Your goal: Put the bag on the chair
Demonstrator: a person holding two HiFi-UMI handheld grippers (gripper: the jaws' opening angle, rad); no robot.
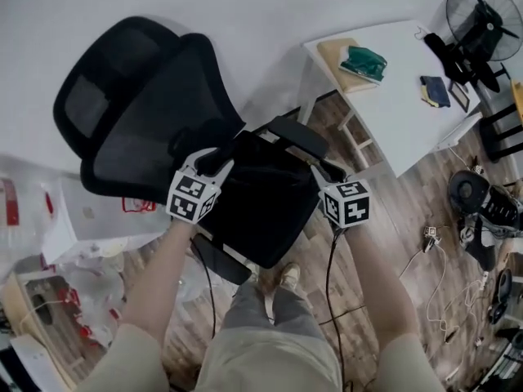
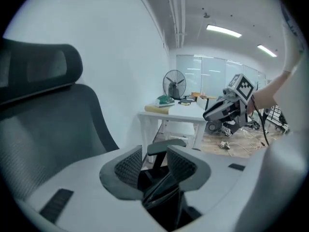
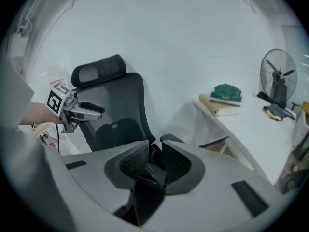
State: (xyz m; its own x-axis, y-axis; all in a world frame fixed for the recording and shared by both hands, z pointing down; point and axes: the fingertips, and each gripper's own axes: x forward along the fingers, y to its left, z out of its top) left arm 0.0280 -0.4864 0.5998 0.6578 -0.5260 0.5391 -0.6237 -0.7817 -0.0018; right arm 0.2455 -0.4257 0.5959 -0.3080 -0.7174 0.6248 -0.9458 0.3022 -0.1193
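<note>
A black office chair point(image 1: 139, 113) stands in front of me with a black bag point(image 1: 261, 202) lying on its seat. My left gripper point(image 1: 216, 160) is at the bag's left top edge, and my right gripper point(image 1: 325, 170) is at its right top edge. In the left gripper view the jaws point(image 2: 155, 166) stand wide apart, with a loose black strap point(image 2: 161, 187) between them that the pads do not touch. In the right gripper view the jaws point(image 3: 155, 161) stand closer together over dark bag fabric point(image 3: 147, 175), with a narrow gap showing between the pads.
A white table point(image 1: 392, 104) stands right of the chair and carries a green item on a book point(image 1: 362, 62) and a fan point(image 1: 482, 15). Cables and gear point(image 1: 458, 276) litter the wooden floor at right. Plastic bags and boxes point(image 1: 73, 243) pile up at left.
</note>
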